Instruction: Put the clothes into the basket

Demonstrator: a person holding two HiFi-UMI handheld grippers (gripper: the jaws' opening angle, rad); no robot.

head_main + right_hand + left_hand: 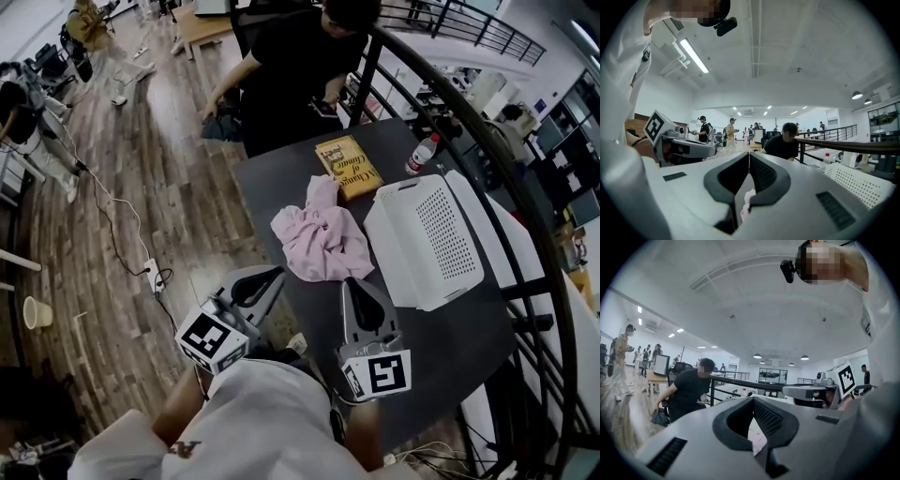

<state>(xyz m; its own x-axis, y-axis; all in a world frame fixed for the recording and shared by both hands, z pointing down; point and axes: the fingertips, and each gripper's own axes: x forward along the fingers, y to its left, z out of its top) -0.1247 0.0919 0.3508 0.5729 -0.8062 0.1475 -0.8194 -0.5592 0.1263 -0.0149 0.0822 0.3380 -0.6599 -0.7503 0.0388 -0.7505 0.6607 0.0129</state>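
Both grippers are clenched on nothing right now. The pink clothes [322,239] sit just ahead, between my left gripper [267,277] and right gripper [354,291], nearer the right one. The basket [469,272] is just right of the pile, so I reckon a short sideways carry.

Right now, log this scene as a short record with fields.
table: dark
cloth: pink, crumpled, mid-table, outside the basket
basket: white, perforated, right of the cloth, nothing seen inside
book: yellow, beyond the cloth
bottle: beyond the basket, near the far edge
left hand-held gripper: jaws together, empty, short of the cloth
right hand-held gripper: jaws together, empty, tip at the cloth's near edge, contact unclear
person: in black, at the far end
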